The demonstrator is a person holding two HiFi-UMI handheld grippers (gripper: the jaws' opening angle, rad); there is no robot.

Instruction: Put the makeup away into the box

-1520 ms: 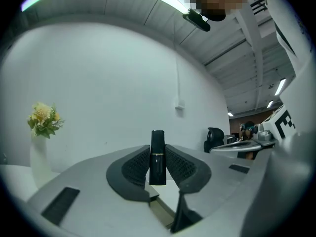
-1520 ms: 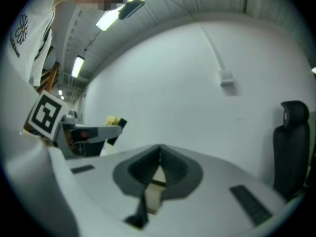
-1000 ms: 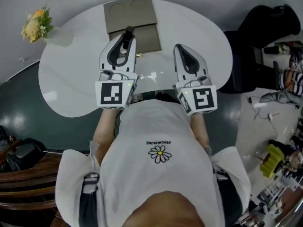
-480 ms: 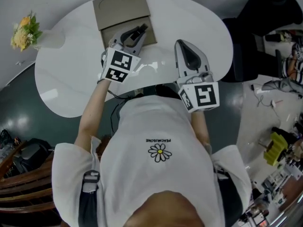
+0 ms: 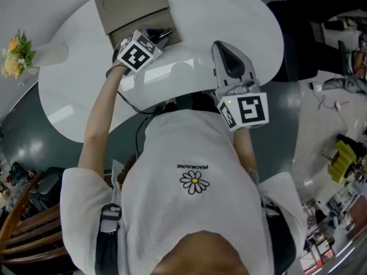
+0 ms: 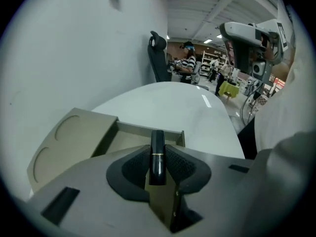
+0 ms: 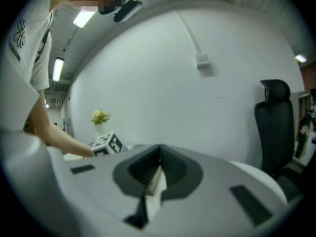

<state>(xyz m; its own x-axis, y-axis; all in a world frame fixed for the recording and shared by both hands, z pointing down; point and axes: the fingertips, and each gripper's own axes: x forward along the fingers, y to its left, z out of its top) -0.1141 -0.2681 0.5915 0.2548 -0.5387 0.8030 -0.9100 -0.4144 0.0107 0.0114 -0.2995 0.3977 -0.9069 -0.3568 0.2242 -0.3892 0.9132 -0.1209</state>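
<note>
A black lipstick tube [image 6: 157, 161] with a thin gold band stands upright between the pads of my left gripper [image 6: 157, 149], which is shut on it. That gripper [image 5: 162, 34] tilts down over the open tray of the tan box [image 5: 117, 7], at its near right corner. Seen from the left gripper view, the box [image 6: 74, 135] lies just beyond the jaws, its lid with two round recesses folded out to the left. My right gripper [image 5: 220, 44] hovers over the white table [image 5: 229, 10], right of the box, shut with nothing in it [image 7: 159, 156].
A vase of yellow flowers [image 5: 14, 56] stands at the table's left edge. A black office chair [image 5: 307, 16] sits off the table's right side, and it appears as the chair [image 7: 274, 115] in the right gripper view. Shelves and people fill the far room.
My left gripper has swung forward and down with the lipstick, from in front of the body to over the box's tray. The right gripper has shifted only slightly.
</note>
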